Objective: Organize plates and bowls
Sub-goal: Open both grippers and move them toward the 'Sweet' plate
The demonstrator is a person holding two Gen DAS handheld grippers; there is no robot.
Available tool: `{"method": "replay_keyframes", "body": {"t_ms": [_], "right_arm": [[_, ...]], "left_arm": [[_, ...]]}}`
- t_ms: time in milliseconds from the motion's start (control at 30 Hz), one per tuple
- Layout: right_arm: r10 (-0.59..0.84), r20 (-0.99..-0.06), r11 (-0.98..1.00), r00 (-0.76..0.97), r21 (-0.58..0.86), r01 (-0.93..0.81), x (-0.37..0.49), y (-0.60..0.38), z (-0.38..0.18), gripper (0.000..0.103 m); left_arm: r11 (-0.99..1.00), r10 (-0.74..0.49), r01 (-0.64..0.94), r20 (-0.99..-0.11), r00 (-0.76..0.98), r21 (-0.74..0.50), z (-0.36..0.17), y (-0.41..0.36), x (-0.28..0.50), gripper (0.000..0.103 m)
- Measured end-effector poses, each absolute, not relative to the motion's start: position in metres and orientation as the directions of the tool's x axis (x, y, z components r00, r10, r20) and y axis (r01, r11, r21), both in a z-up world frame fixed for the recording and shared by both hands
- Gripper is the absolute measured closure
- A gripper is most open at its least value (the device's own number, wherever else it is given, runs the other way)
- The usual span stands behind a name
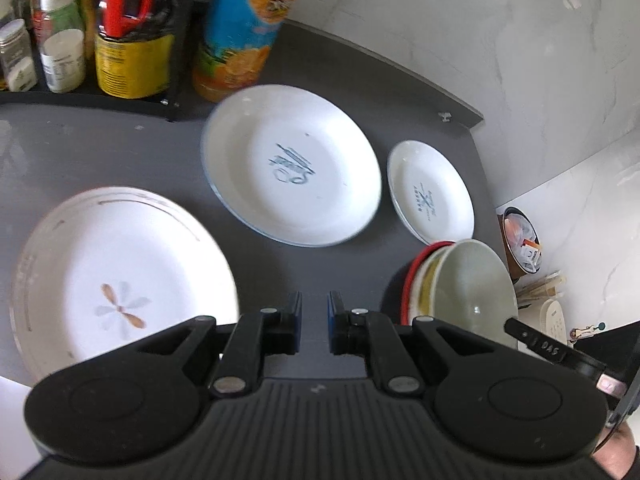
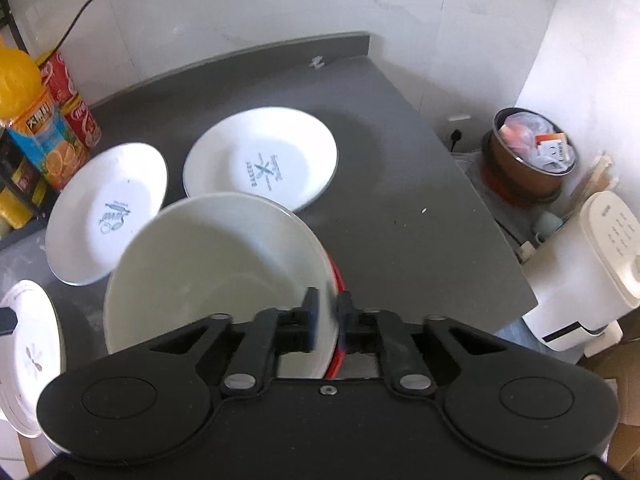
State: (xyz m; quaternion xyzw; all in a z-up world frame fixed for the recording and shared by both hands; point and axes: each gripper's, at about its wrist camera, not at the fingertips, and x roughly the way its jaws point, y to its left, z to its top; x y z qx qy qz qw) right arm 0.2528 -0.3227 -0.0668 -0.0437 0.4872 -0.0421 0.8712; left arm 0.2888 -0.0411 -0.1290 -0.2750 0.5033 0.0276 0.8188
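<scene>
Right wrist: right tool (image 2: 327, 312) clamped on bowl (image 2: 216, 272) rim — left tool (image 1: 314, 320) apart, over grey counter (image 1: 120, 148).

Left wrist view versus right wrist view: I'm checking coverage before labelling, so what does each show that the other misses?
Only the left wrist view shows the spice jars on the black rack, and the open, empty left gripper above the grey counter.

Only the right wrist view shows the right gripper clamped on the pale bowl's rim, a red cola can and a white appliance.

Both show the bowl, the flower plate, the large script plate, the small bakery plate, the orange juice bottle and the brown pot.
</scene>
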Motion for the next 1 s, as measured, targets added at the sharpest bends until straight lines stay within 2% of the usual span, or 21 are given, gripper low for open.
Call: {"method": "replay_keyframes", "body": {"t_ms": [33, 67, 167, 233, 400, 500, 700, 1000], "right_arm": [[-0.117, -0.839, 0.992, 0.532, -0.118, 0.033, 0.252, -0.319, -0.063, 0.072], [-0.119, -0.829, 0.992, 0.546, -0.119, 0.037, 0.249, -0.314, -0.059, 0.069], [-0.103, -0.815, 0.994, 0.571, -0.106, 0.029, 0.245, -0.300, -0.048, 0.068], [-0.085, -0.801, 0.995, 0.592, -0.101, 0.006, 0.244, -0.288, -0.040, 0.059], [-0.020, -0.794, 0.998, 0.608, -0.054, -0.038, 0.257, -0.264, -0.028, 0.057], [0.017, -0.794, 0.997, 0.607, -0.033, -0.072, 0.271, -0.253, -0.025, 0.057], [0.116, -0.814, 0.988, 0.569, 0.036, -0.149, 0.308, -0.236, -0.031, 0.057], [0.238, -0.871, 0.954, 0.431, 0.126, -0.272, 0.384, -0.222, -0.052, 0.057]], "left_arm": [[0.848, -0.231, -0.319, -0.837, 0.495, -0.423, -0.128, -0.035, 0.287, 0.094], [0.850, -0.229, -0.317, -0.837, 0.497, -0.421, -0.128, -0.030, 0.285, 0.093], [0.848, -0.217, -0.328, -0.838, 0.501, -0.416, -0.128, -0.015, 0.282, 0.087], [0.843, -0.209, -0.342, -0.838, 0.505, -0.416, -0.128, -0.006, 0.280, 0.082], [0.838, -0.169, -0.368, -0.834, 0.525, -0.402, -0.122, 0.010, 0.280, 0.056], [0.832, -0.138, -0.396, -0.837, 0.530, -0.388, -0.121, 0.019, 0.284, 0.047], [0.813, -0.084, -0.454, -0.844, 0.529, -0.365, -0.120, 0.028, 0.297, 0.040], [0.742, -0.034, -0.563, -0.859, 0.511, -0.364, -0.132, 0.036, 0.329, 0.040]]}}
